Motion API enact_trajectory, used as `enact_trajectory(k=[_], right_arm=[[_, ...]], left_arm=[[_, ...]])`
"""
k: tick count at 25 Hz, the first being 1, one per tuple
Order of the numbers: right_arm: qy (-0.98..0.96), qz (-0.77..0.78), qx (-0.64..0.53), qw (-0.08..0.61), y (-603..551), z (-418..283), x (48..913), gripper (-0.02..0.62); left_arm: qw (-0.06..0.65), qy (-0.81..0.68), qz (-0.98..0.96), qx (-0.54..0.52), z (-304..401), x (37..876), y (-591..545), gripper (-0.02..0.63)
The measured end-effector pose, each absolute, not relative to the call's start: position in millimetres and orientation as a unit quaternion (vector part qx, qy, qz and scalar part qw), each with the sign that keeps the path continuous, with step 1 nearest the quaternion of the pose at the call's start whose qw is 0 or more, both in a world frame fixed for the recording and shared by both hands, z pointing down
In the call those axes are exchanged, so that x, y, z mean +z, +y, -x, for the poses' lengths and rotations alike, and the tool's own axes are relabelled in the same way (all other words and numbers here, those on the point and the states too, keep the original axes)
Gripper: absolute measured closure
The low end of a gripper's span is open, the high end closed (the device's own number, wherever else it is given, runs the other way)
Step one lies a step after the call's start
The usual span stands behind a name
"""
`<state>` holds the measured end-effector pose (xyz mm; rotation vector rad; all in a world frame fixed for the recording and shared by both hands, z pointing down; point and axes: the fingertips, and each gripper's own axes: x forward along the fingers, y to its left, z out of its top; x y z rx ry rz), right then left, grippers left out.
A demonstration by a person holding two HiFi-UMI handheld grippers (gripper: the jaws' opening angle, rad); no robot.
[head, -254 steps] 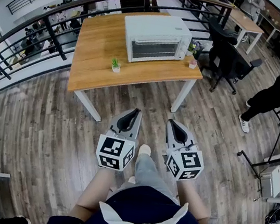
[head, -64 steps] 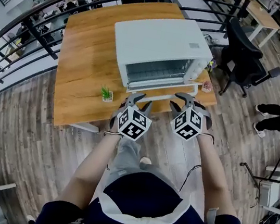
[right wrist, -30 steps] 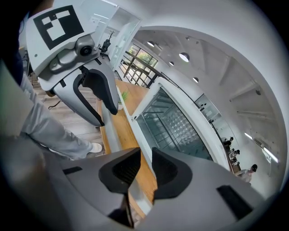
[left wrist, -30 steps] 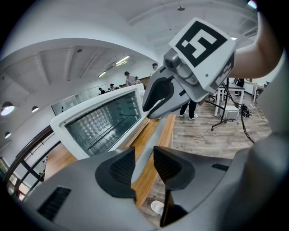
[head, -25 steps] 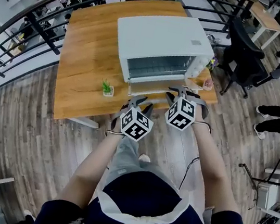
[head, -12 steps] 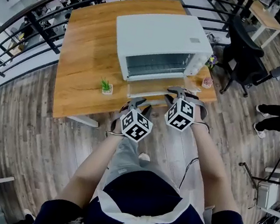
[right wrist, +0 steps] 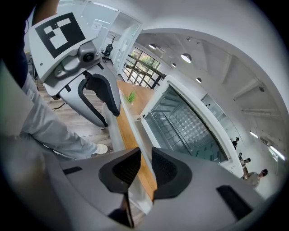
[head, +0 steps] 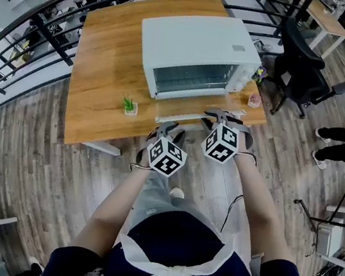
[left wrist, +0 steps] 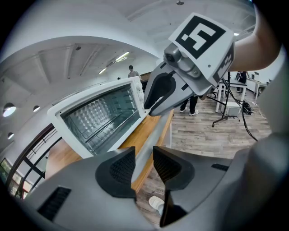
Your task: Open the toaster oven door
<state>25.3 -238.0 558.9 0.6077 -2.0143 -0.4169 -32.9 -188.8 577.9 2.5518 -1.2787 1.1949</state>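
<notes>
Left hand-held gripper and right hand-held gripper, two in all, both clamped on one door handle. One toaster oven upper centre on one table, door down.

Wood-plank floor, black railing, office chair beside wooden table.

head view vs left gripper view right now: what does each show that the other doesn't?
Head view only: potted plant, office chair, the person's apron.
Left gripper view only: the left gripper with its pads clamped on the door handle; ceiling lights.
Both: toaster oven with its door down, the table, the right gripper on the same handle.
</notes>
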Motion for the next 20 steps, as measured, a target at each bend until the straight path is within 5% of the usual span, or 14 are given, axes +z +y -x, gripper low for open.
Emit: enact_trajectory(k=[20], right_arm=[[-0.829, -0.260, -0.163, 0.467, -233, -26, 565, 0.511]], left_arm=[[0.067, -0.447, -0.822, 0.347, 49, 568, -163, 0.502]])
